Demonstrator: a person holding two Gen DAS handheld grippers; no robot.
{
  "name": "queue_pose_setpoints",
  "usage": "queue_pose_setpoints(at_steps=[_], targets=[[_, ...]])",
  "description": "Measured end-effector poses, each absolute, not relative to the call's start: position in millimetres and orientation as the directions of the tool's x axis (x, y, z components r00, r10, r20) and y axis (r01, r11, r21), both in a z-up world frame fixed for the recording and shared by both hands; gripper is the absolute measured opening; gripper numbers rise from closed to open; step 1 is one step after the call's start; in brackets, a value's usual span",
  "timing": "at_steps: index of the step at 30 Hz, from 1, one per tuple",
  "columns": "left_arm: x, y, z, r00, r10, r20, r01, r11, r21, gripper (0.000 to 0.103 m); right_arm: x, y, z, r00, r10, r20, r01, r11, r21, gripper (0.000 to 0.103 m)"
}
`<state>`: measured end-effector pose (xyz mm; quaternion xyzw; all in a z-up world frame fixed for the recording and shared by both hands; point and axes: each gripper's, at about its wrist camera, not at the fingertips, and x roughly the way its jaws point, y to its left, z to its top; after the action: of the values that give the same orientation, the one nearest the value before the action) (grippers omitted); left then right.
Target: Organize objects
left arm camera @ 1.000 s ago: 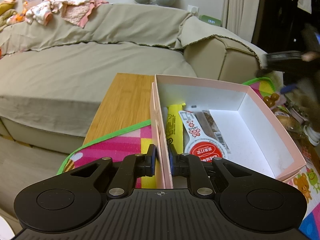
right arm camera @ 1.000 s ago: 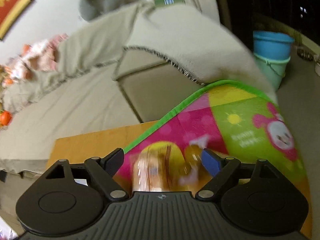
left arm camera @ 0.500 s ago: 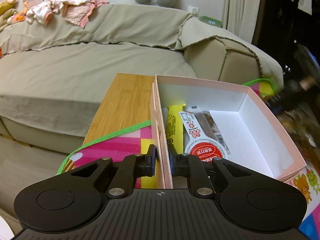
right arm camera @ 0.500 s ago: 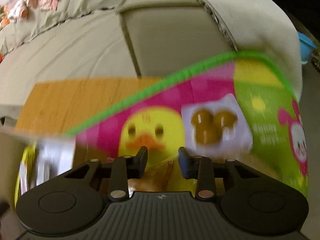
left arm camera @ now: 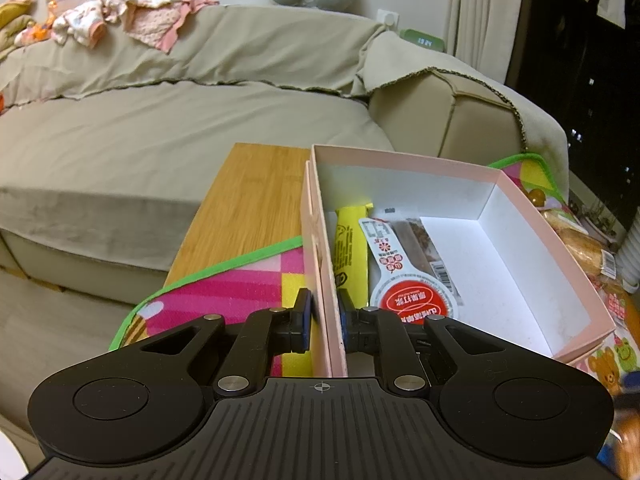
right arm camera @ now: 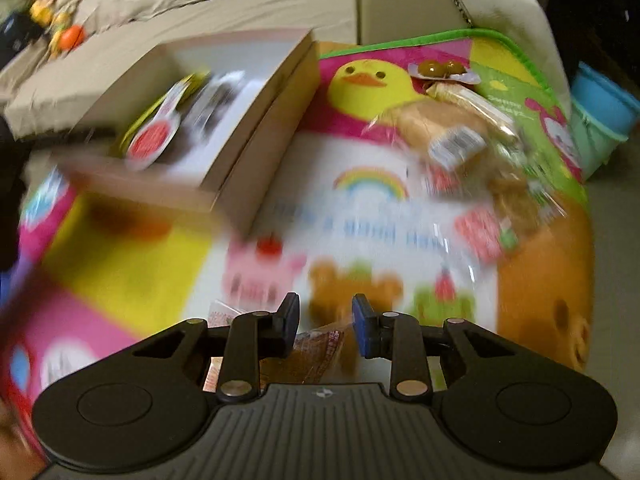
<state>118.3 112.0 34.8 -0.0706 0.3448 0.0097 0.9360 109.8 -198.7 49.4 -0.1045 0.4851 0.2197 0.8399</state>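
Observation:
My left gripper [left arm camera: 324, 320] is shut on the near left wall of the pink box [left arm camera: 516, 196]. Inside the box lie a yellow snack packet [left arm camera: 350, 244] and a red-and-white packet [left arm camera: 404, 280]. The box also shows in the blurred right wrist view [right arm camera: 256, 120]. My right gripper [right arm camera: 326, 322] is shut on a brown snack packet [right arm camera: 316, 356] and holds it above the colourful play mat [right arm camera: 360, 208]. Wrapped bread packets [right arm camera: 452, 128] and a small packet of brown balls [right arm camera: 440, 68] lie on the mat to the right of the box.
The wooden table [left arm camera: 244, 216] stands against a beige sofa [left arm camera: 160, 136] with clothes on its back. A blue bucket [right arm camera: 600, 120] sits on the floor at the far right. The bread packets also show at the right edge of the left wrist view [left arm camera: 580, 244].
My right gripper closed on the brown packet and has pulled back and swung left, so the box now shows in its view. My left gripper has kept still on the box wall.

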Motion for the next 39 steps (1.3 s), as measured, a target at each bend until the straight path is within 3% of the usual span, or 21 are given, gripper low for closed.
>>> queue_pose_setpoints(at_steps=[1, 4, 6, 12, 18, 21, 22, 25, 33, 39], targets=[[118.5, 112.1, 34.4, 0.762, -0.031, -0.647, -0.068, 0.99, -0.127, 0.015, 99.3, -201.3, 50.5, 0.452, 0.253, -0.855, -0.473, 0.881, 0.011, 0.035], [118.5, 112.2, 34.2, 0.762, -0.03, -0.647, -0.068, 0.99, -0.127, 0.015, 70.2, -214.1, 58.6, 0.52, 0.216, -0.827, -0.418, 0.908, -0.025, 0.074], [118.5, 112.3, 34.2, 0.761, -0.031, -0.648, -0.068, 0.99, -0.127, 0.015, 56.7, -224.0, 65.1, 0.546, 0.237, -0.803, -0.376, 0.926, 0.017, 0.082], [118.2, 112.5, 33.1, 0.76, -0.031, -0.649, -0.068, 0.99, -0.127, 0.015, 20.9, -227.9, 68.9, 0.55, 0.307, -0.777, -0.356, 0.927, 0.115, 0.088], [117.5, 112.7, 32.8, 0.759, -0.031, -0.65, -0.067, 0.99, -0.126, 0.015, 6.9, -198.7, 48.8, 0.497, 0.31, -0.811, -0.426, 0.901, 0.084, 0.088], [116.2, 113.3, 32.3, 0.759, -0.033, -0.65, -0.066, 0.99, -0.127, 0.015, 5.7, -190.4, 42.4, 0.495, 0.29, -0.819, -0.439, 0.897, 0.052, 0.074], [116.2, 113.3, 32.2, 0.759, -0.032, -0.65, -0.066, 0.99, -0.127, 0.015, 5.9, -189.3, 42.3, 0.502, 0.276, -0.82, -0.435, 0.9, 0.036, 0.064], [116.0, 113.4, 32.2, 0.759, -0.032, -0.65, -0.068, 0.99, -0.127, 0.015, 11.1, -194.6, 46.0, 0.498, 0.282, -0.82, -0.413, 0.909, 0.062, 0.058], [114.5, 112.7, 32.0, 0.759, -0.029, -0.651, -0.066, 0.991, -0.121, 0.015, 20.1, -197.9, 74.2, 0.53, 0.314, -0.787, -0.415, 0.906, 0.082, 0.057], [114.9, 110.5, 32.6, 0.758, -0.02, -0.652, -0.068, 0.992, -0.11, 0.014, 42.8, -180.8, 129.8, 0.607, 0.413, -0.679, -0.477, 0.873, 0.104, 0.057]])
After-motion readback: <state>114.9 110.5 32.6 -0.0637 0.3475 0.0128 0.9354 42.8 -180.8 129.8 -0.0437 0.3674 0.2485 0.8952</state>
